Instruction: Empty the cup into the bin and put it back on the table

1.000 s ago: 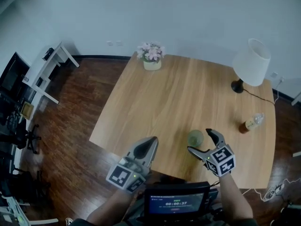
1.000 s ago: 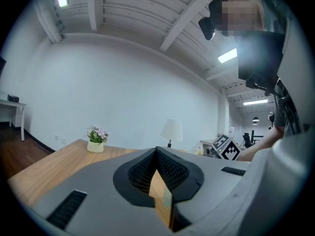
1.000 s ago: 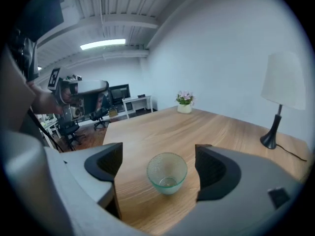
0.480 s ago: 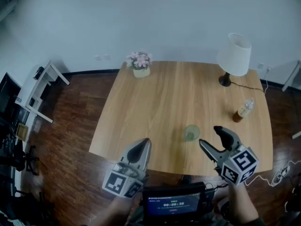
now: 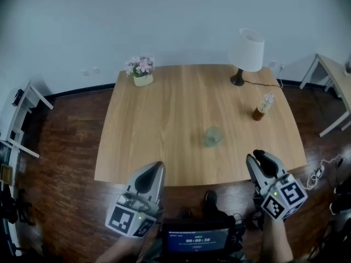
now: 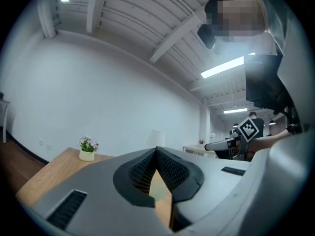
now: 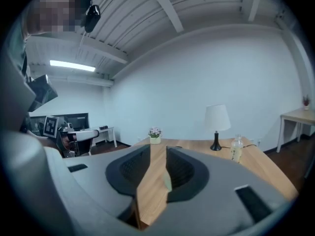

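Cup [image 5: 213, 136] first: it stands upright on the wooden table [image 5: 164, 119], right of centre and somewhat in from the near edge, with nothing touching it. Whether anything is inside it cannot be made out. No bin shows in any view, so from here you cannot tell whether the emptying is done or not yet begun.

Your right gripper [image 5: 258, 158] hangs just off the table's near right edge, pointing toward the far side. Its jaws have just been closing and now stand only a narrow gap apart, with nothing between them. Through that gap you see bare tabletop and the cup farther off. The cup lies ahead of this gripper and to its left, well apart from it.

Your left gripper [image 5: 155, 166] sits at the near edge, left of the cup, with its tips pressed together and nothing held. The cup is ahead and to its right, farther away than from the other gripper.

Held back like this, both tools leave the cup free. The bottle [image 5: 262, 107], lamp [image 5: 247, 49] and flower pot [image 5: 142, 73] stand farther back, well apart from the cup.
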{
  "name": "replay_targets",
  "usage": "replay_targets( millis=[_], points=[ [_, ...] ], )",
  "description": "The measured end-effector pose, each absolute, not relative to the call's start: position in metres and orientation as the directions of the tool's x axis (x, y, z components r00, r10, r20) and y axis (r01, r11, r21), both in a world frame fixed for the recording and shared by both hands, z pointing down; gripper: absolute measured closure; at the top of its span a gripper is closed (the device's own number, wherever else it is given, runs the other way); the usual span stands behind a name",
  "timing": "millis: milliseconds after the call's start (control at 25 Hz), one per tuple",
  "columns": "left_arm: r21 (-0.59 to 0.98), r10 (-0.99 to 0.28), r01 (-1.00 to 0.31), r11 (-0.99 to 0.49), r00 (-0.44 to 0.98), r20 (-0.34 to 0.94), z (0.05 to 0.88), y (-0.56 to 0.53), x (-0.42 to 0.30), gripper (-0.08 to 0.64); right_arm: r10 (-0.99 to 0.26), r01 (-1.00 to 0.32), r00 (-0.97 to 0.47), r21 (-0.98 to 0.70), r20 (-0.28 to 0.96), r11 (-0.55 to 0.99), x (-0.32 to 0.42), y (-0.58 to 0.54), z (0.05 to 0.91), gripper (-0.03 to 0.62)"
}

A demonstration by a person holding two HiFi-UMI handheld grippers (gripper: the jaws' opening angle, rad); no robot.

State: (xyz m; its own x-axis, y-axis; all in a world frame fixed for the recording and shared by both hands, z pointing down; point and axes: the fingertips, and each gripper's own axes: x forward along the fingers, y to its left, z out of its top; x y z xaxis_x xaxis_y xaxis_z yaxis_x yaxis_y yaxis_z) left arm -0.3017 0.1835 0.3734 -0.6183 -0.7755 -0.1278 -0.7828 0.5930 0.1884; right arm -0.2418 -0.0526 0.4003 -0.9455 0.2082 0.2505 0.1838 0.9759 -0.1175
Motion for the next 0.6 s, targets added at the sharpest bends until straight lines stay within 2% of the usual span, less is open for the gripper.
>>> replay_targets(
  millis=[40, 80, 280, 320, 360, 600],
  points=[
    [0.178, -0.79, -0.797, 0.577, -0.6, -0.125, 0.373, 0.182, -0.298, 0.568, 0.187, 0.165, -0.951, -0.107, 0.246, 0.98, -0.235, -0.053, 0.398, 0.532],
    [0.175, -0.801, -0.807, 0.564, -0.586, -0.122, 0.373, 0.181, -0.295, 0.568, 0.171, 0.151, -0.955, -0.098, 0.244, 0.984, -0.228, -0.052, 0.395, 0.557],
    [0.165, -0.827, -0.834, 0.526, -0.547, -0.129, 0.368, 0.179, -0.278, 0.568, 0.105, 0.091, -0.973, -0.078, 0.207, 0.993, -0.196, -0.053, 0.377, 0.559],
    [0.16, -0.83, -0.838, 0.522, -0.542, -0.133, 0.365, 0.178, -0.276, 0.568, 0.094, 0.08, -0.977, -0.078, 0.193, 0.994, -0.192, -0.054, 0.372, 0.592],
    [0.156, -0.831, -0.84, 0.52, -0.54, -0.136, 0.362, 0.177, -0.274, 0.568, 0.088, 0.075, -0.979, -0.076, 0.185, 0.994, -0.187, -0.055, 0.368, 0.592],
    [0.159, -0.823, -0.834, 0.529, -0.55, -0.142, 0.354, 0.168, -0.261, 0.568, 0.107, 0.099, -0.98, -0.058, 0.168, 0.993, -0.171, -0.054, 0.357, 0.594]
  ],
)
